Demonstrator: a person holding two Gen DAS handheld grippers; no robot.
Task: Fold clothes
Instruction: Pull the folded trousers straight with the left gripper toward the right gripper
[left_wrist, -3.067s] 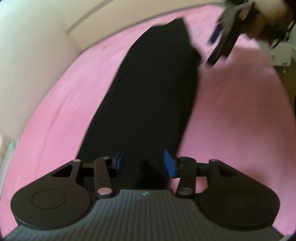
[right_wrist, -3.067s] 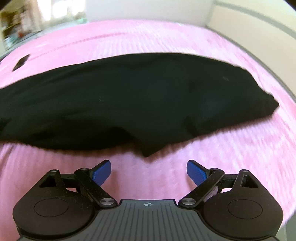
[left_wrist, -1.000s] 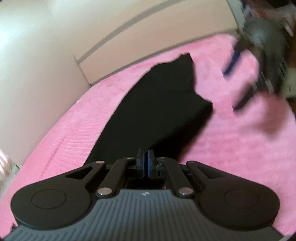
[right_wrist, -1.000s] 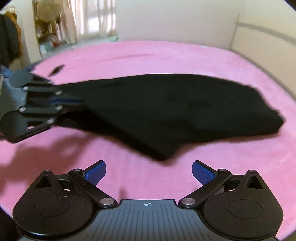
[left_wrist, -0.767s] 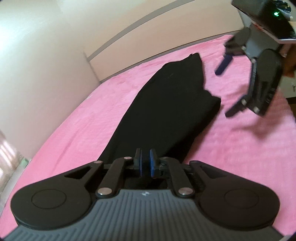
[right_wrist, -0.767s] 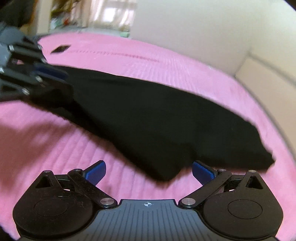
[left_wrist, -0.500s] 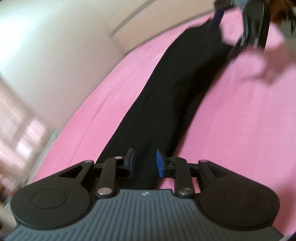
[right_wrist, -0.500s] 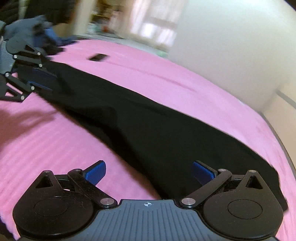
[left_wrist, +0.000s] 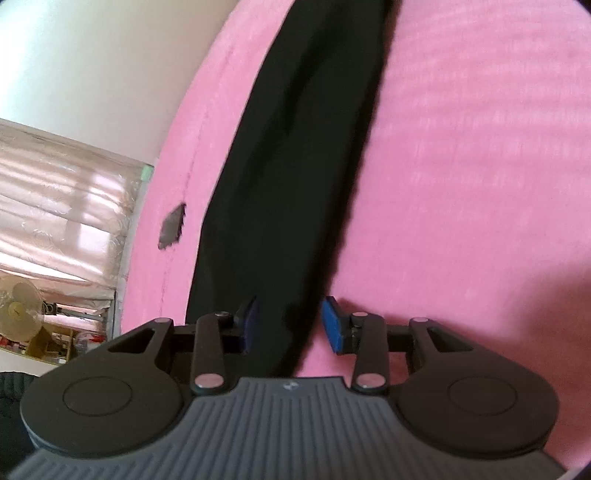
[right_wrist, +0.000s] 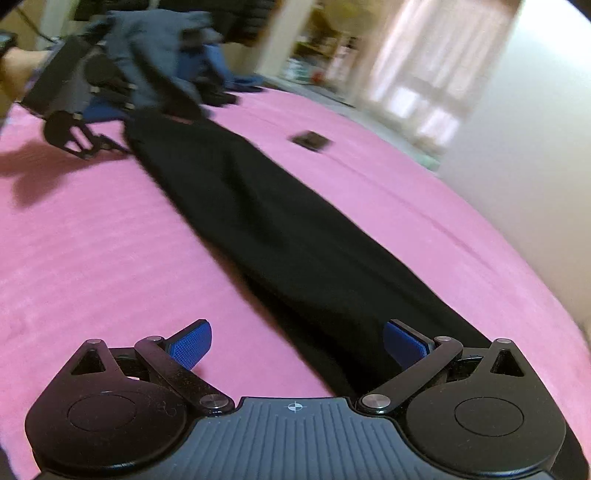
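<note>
Two tools are at work, one at each end of a long black garment (right_wrist: 295, 240) stretched as a narrow band across the pink bed (right_wrist: 92, 258).

On my left side, the left tool (left_wrist: 290, 325) had its blue pads pinched shut on the near end of the cloth a second ago; now they stand parted, with the fabric running loosely between them and lying on the bed. I read that as a release: that end has been set down. From the right wrist view the same tool (right_wrist: 92, 125) sits at the far left end of the garment, close above it. A small dark flat object (right_wrist: 310, 140) lies on the bed just beyond the cloth, apart from it.

On my right, the right tool (right_wrist: 295, 345) is spread wide, as it was before, but it has swung over the other end of the band, whose edge now lies between its pads. Nothing is gripped there.

My judgement: the garment has been pulled out straight lengthwise, and neither end is held.
</note>
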